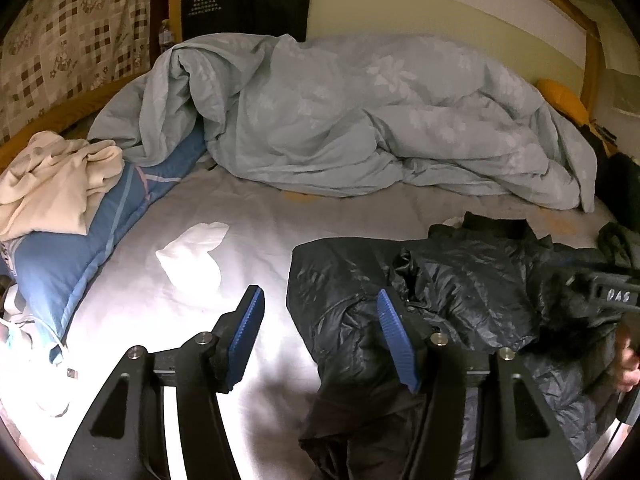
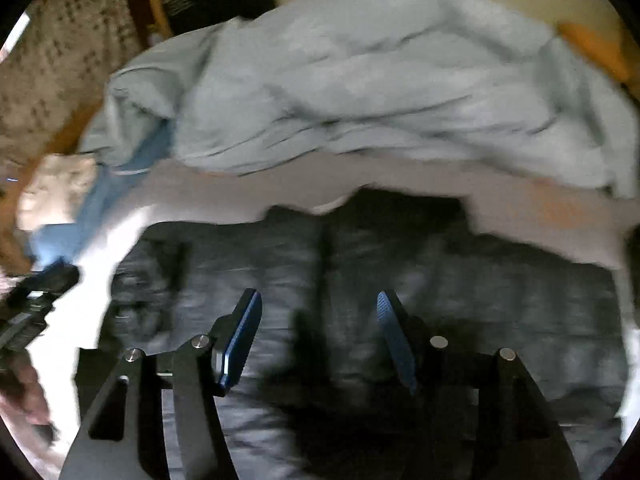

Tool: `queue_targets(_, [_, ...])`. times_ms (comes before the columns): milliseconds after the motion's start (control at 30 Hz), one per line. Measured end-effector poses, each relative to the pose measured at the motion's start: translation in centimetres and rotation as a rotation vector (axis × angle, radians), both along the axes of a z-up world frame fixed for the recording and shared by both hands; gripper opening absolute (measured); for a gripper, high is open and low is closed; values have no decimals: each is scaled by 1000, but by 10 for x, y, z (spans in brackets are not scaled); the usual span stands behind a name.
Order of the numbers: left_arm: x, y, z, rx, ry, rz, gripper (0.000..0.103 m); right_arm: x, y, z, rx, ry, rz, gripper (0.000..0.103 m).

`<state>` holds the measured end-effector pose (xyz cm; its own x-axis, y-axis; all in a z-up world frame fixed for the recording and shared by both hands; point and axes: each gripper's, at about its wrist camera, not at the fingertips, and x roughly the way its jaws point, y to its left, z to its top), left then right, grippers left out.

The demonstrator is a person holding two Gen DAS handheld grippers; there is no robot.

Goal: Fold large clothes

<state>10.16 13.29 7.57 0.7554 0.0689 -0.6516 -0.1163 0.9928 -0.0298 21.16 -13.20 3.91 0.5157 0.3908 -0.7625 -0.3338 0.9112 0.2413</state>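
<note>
Left gripper angled down over the near side of the bed, jaws roughly half apart and holding nothing; its right blue pad sits over the left edge of the black puffer jacket, the left pad over bare sheet. Right gripper also tilted downward, directly above the jacket's quilted back; jaws parted about as wide, nothing between the pads. Right wrist view is motion-blurred, so jacket detail there is poor. One jacket, spread rumpled on the near right part of the grey bed sheet, collar toward the far side. One pale blue-grey duvet heaped along the far edge. One blue pillow at the left edge, with one cream garment bunched on top. One small white cloth lying on the sheet left of the jacket, apart from it. One hand visible at the right edge in the left wrist view.
</note>
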Motion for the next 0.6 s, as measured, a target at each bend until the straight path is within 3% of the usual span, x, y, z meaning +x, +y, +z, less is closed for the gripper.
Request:
queue_targets(100, [-1,-2,1,-7,-8,-17,59,22,16,-33,53,181,69,67])
queue_targets(200, [-4,-11,3,-79,-18,-143,59,38,19,-62,66,249,20,67])
queue_targets(233, [-5,-14,3,-107,-18,-192,59,39,19,-63,90,248,21,58])
queue_targets(267, [-6,-20,4,-118,-25,-234,59,38,17,-61,100,238,29,33])
queue_targets(333, [-9,-34,4,-103,-44,-300,59,32,23,-44,126,177,66,17])
queue_targets(467, [-13,-59,1,-90,-38,-396,59,10,39,-1,183,98,150,13])
queue_targets(600, [-21,-79,-2,-90,-42,-469,63,1,50,27,264,124,161,13])
